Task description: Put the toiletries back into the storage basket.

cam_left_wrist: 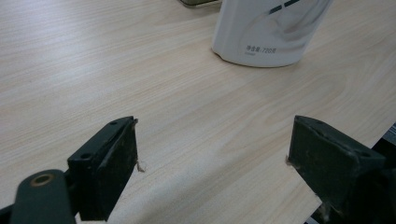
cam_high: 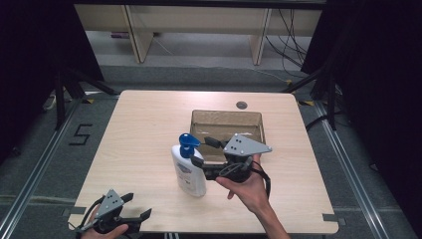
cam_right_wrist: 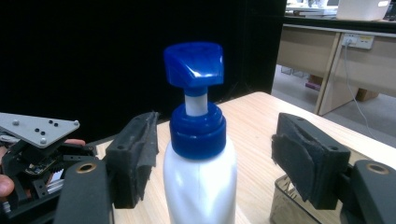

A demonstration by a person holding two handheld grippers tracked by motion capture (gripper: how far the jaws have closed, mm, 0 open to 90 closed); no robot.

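Note:
A white pump bottle (cam_high: 189, 174) with a blue pump head (cam_high: 189, 143) stands upright near the middle of the wooden table (cam_high: 139, 129). My right gripper (cam_high: 203, 151) reaches in from the bottle's right at neck height. In the right gripper view its jaws stand either side of the blue collar (cam_right_wrist: 198, 130); the left pad is close to the bottle and a clear gap shows on the right, so the right gripper (cam_right_wrist: 215, 149) is open around the bottle (cam_right_wrist: 201, 186). My left gripper (cam_high: 137, 206) rests open at the table's front left corner, with nothing in it (cam_left_wrist: 212, 158), and the bottle's base (cam_left_wrist: 266, 32) stands beyond it.
A shallow rectangular tray (cam_high: 226, 115) sits just behind the bottle and the right gripper; its corner (cam_right_wrist: 289, 205) shows under the right jaw. A small round grommet (cam_high: 242, 105) is near the table's far edge. Bare wood lies to the left of the bottle.

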